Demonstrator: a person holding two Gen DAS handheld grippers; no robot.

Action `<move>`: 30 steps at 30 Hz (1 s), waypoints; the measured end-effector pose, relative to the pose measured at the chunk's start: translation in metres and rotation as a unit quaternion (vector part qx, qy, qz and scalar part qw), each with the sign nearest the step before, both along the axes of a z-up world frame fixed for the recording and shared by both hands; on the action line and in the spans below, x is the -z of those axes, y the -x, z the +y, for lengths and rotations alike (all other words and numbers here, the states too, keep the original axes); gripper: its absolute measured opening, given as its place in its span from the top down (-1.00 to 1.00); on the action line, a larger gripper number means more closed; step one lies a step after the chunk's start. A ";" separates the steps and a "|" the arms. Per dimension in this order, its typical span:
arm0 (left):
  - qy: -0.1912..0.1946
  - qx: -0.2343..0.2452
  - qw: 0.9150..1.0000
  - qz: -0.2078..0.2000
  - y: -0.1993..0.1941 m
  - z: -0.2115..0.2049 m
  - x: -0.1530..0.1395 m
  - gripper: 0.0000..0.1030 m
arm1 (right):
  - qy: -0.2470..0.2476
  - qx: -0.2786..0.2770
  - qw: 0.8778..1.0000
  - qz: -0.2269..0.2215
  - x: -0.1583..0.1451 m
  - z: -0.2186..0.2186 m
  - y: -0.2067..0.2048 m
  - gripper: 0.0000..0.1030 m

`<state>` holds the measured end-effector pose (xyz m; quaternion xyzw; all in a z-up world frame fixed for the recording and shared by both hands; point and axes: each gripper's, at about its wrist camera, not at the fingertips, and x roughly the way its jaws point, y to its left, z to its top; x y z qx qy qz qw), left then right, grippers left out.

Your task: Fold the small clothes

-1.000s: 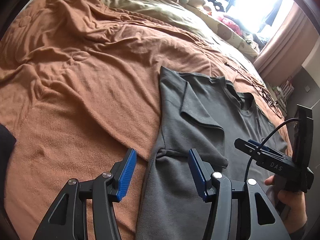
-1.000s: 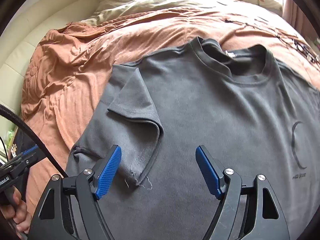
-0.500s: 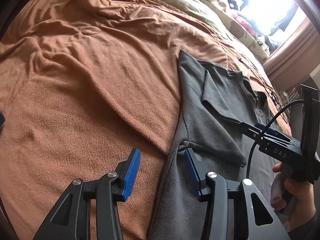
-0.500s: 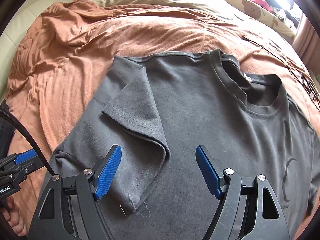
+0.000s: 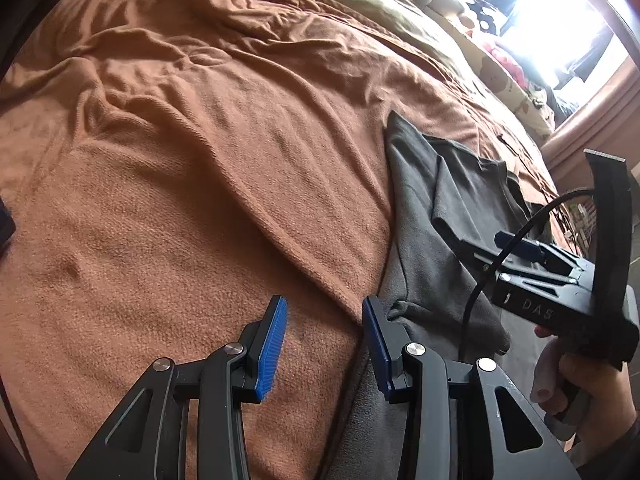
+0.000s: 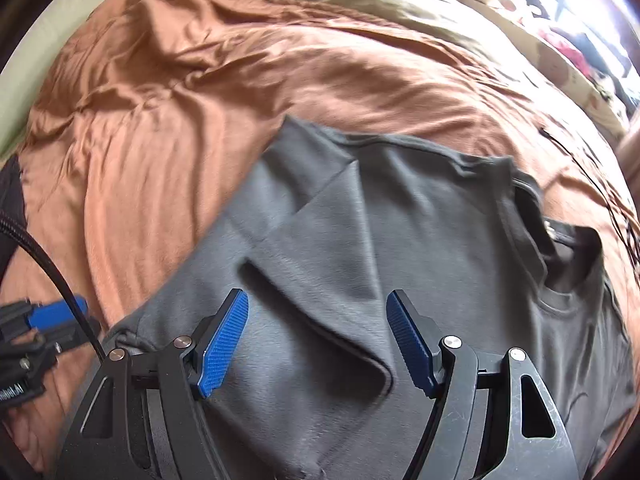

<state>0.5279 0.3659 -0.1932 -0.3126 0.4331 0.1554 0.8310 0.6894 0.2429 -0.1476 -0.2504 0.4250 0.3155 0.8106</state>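
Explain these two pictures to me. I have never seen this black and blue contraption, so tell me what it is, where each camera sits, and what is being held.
There is no robot: a person holds a handheld gripper in each hand, each with a camera looking forward along its blue-padded jaws. One picture comes from the left gripper, the other from the right gripper. A grey T-shirt lies on a bed's brown blanket, one sleeve folded inward. Both sets of jaws stand open, holding nothing. The left one sits at the shirt's side edge, the right above the folded sleeve.
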 end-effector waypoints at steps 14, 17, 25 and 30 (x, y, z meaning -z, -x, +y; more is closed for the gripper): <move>-0.005 -0.022 1.000 0.006 0.005 0.007 0.000 0.20 | 0.005 0.122 0.993 -0.002 0.016 -0.030 -0.058 -0.25; -0.007 -0.024 1.000 0.005 0.004 0.007 -0.001 0.20 | -0.004 0.175 0.985 -0.005 0.010 -0.052 -0.070 -0.13; -0.019 -0.019 1.000 -0.009 0.002 0.001 -0.008 0.20 | -0.135 0.176 0.972 0.080 0.000 -0.095 -0.075 -0.12; -0.023 -0.010 1.000 -0.011 -0.002 -0.005 -0.008 0.20 | -0.191 0.161 0.959 0.135 0.008 -0.087 -0.087 -0.12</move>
